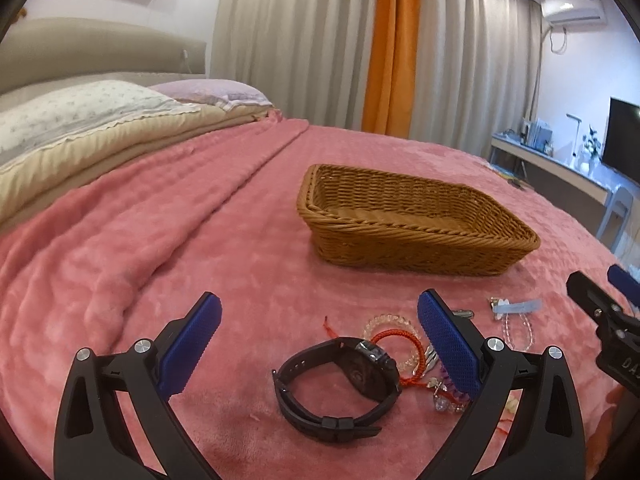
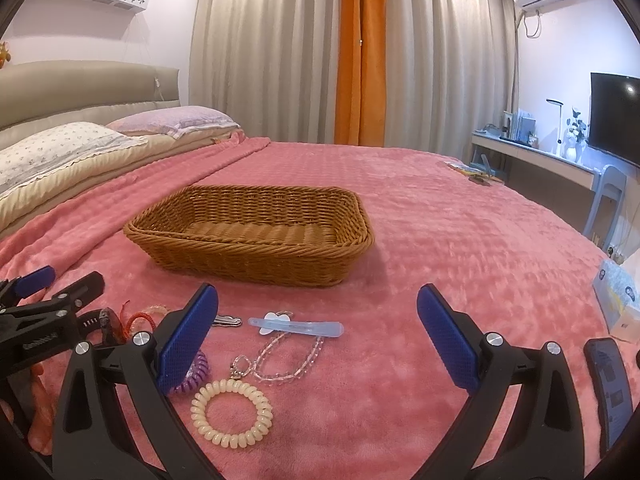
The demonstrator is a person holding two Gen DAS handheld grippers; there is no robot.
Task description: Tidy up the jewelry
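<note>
While both tools (image 1: 318, 344) (image 2: 318, 340) gape (empty), jewelry (image 2: 232, 412) lies scattered.

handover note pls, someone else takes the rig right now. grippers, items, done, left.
Left gripper: open, empty, over the black watch.
Right gripper: open, empty, near the blue hair clip and clear bead bracelet.
Wicker basket: on the pink blanket, nothing visible inside.
Loose on the blanket: watch, red cord bracelet, cream coil tie, purple coil tie, clip, bead bracelet.
Done: nothing yet. Left: move every piece into the basket.
</note>
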